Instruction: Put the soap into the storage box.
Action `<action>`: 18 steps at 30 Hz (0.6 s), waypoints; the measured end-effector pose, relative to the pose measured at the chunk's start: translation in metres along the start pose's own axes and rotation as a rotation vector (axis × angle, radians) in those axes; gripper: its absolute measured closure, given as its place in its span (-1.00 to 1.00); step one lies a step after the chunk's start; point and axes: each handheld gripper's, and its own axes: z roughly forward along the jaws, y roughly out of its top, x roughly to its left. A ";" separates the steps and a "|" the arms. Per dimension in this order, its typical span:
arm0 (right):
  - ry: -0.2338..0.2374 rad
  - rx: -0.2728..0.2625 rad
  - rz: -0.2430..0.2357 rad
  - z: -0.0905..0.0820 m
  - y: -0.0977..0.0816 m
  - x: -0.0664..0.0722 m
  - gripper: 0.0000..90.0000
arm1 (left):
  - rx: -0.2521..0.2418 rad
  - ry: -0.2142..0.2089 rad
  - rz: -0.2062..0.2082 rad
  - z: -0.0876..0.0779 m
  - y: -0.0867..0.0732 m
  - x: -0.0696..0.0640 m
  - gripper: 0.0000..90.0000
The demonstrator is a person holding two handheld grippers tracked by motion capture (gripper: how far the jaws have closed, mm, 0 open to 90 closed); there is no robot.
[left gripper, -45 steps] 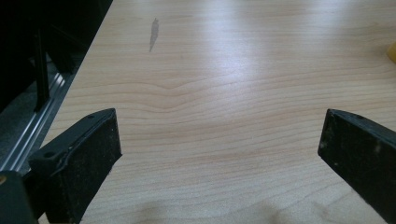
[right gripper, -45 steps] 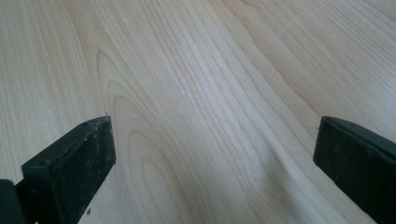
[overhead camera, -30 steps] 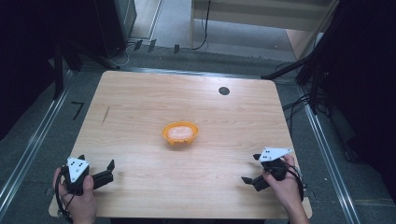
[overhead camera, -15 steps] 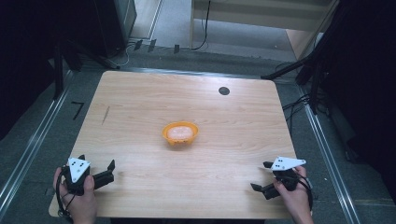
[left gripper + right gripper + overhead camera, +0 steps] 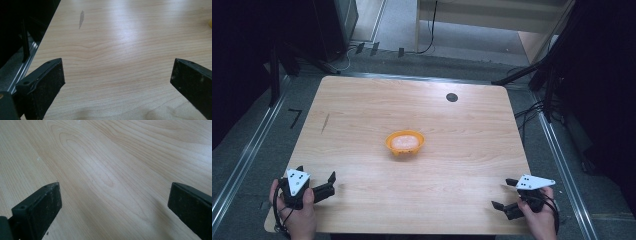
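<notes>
Orange bowl (image 5: 404,142) sits in the middle of the wooden table (image 5: 362,105). Left gripper (image 5: 317,184) at lower left and right gripper (image 5: 504,194) at lower right both have jaws wide apart, holding nothing

One wooden table (image 5: 362,115). One orange bowl (image 5: 404,142) on it. Two handheld grippers: left gripper (image 5: 316,184), right gripper (image 5: 505,194).

Wood table (image 5: 362,115) w/ orange bowl (image 5: 405,143) at center, sth pale inside. Black round spot (image 5: 452,97) nr far edge, dark streak (image 5: 326,123) on left side. Cables (image 5: 343,61) on grey floor behind.
</notes>
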 end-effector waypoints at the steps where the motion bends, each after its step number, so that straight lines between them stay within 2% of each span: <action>1: -0.002 -0.004 0.004 -0.002 -0.002 -0.001 -1.00 | 0.002 -0.002 0.000 0.000 0.000 0.000 -1.00; 7: -0.005 -0.035 0.010 -0.003 -0.007 -0.001 -1.00 | 0.001 -0.001 0.000 0.000 0.000 0.000 -1.00; 11: -0.004 -0.046 0.030 -0.004 -0.010 -0.001 -1.00 | 0.002 0.001 0.007 0.000 0.000 -0.001 -1.00; 18: -0.013 -0.071 0.046 -0.008 -0.015 -0.001 -1.00 | 0.030 -0.006 0.017 0.003 0.001 -0.001 -1.00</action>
